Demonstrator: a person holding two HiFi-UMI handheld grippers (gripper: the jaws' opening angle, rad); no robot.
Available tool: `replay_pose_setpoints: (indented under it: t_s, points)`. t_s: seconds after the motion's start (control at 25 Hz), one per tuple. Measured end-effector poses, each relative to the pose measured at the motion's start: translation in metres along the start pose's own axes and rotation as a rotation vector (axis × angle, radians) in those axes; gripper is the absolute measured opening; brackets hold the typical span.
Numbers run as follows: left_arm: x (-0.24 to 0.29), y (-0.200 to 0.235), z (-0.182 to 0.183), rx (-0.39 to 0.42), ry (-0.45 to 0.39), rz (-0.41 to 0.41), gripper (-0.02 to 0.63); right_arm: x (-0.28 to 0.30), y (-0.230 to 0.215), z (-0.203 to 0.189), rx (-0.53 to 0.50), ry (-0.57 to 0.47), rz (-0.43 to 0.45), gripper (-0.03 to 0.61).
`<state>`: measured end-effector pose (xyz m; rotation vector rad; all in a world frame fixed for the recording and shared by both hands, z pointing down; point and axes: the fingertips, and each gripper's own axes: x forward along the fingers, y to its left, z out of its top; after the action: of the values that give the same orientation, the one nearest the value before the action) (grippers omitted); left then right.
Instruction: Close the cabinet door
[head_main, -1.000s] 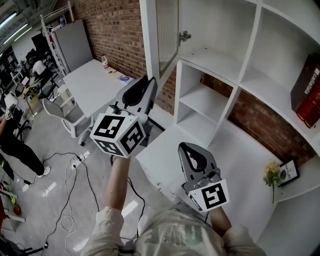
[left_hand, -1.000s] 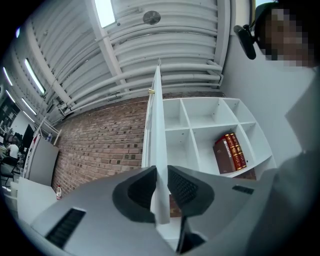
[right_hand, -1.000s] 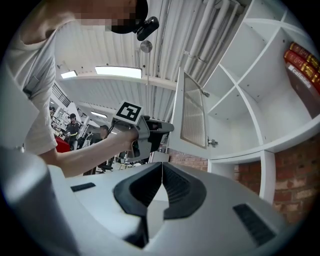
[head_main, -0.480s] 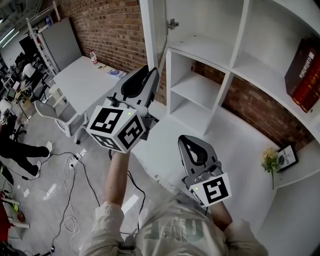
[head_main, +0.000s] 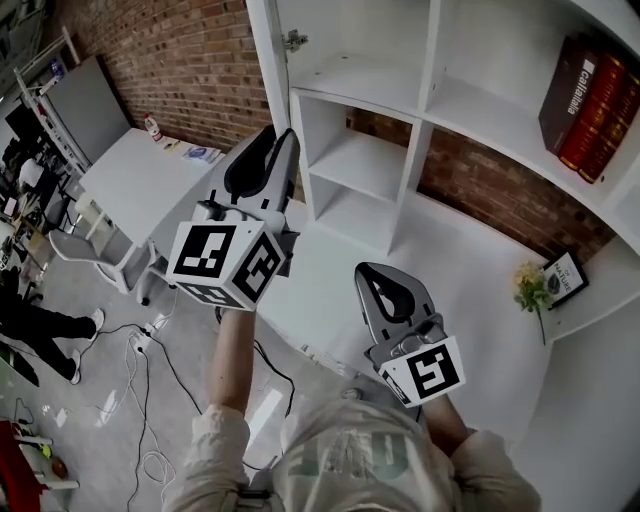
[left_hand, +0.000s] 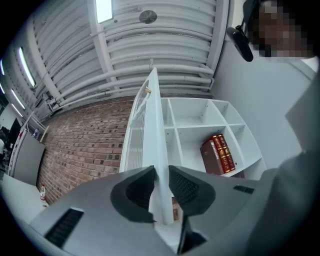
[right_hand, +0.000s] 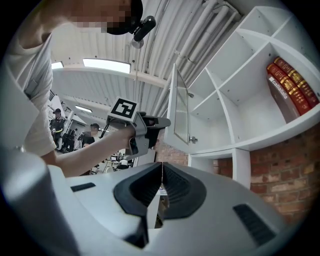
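Note:
The white cabinet door (head_main: 268, 60) stands open, seen nearly edge-on in the head view, on the white shelf unit (head_main: 430, 90). My left gripper (head_main: 283, 135) is raised to the door's lower corner. In the left gripper view the door's edge (left_hand: 150, 125) fills the gap of the left gripper (left_hand: 161, 172); both pads touch it while the jaws are opening. My right gripper (head_main: 368, 272) hangs lower, in front of the shelves, shut with nothing in it. The right gripper view shows the right gripper (right_hand: 161, 167) with jaws together, plus the door (right_hand: 179, 115) and the left gripper (right_hand: 150, 127).
Red books (head_main: 585, 95) stand in an upper right compartment. Flowers (head_main: 530, 290) and a small framed card (head_main: 567, 277) sit at the right. A white table (head_main: 140, 180), a chair (head_main: 85, 255) and floor cables (head_main: 150, 350) lie to the left. A person's legs (head_main: 30, 320) show at far left.
The left gripper stayed at the door's lower corner while the door, earlier showing its panel face, turned nearly edge-on. The shelves slid left in the head view. The right gripper shifted slightly.

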<state>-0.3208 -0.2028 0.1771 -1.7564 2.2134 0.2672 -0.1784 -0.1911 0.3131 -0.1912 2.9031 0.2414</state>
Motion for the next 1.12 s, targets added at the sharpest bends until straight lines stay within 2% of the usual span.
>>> replay_pose_setpoints:
  t_s: [0.2,0.48,0.72,1.12]
  points:
    - [0.014,-0.019,-0.005,0.007,0.006,-0.045,0.098,-0.007,-0.002,0.001,-0.013,0.004,-0.026,0.017]
    - [0.049,-0.052,-0.018,-0.031,0.030,-0.148,0.086,-0.022,-0.020,0.004,-0.027,0.004,-0.100,0.017]
    - [0.090,-0.080,-0.033,0.017,0.056,-0.163,0.083,-0.042,-0.039,0.006,-0.042,0.010,-0.192,0.017]
    - [0.124,-0.094,-0.046,-0.003,0.068,-0.188,0.080,-0.072,-0.074,-0.002,-0.045,0.041,-0.314,0.017]
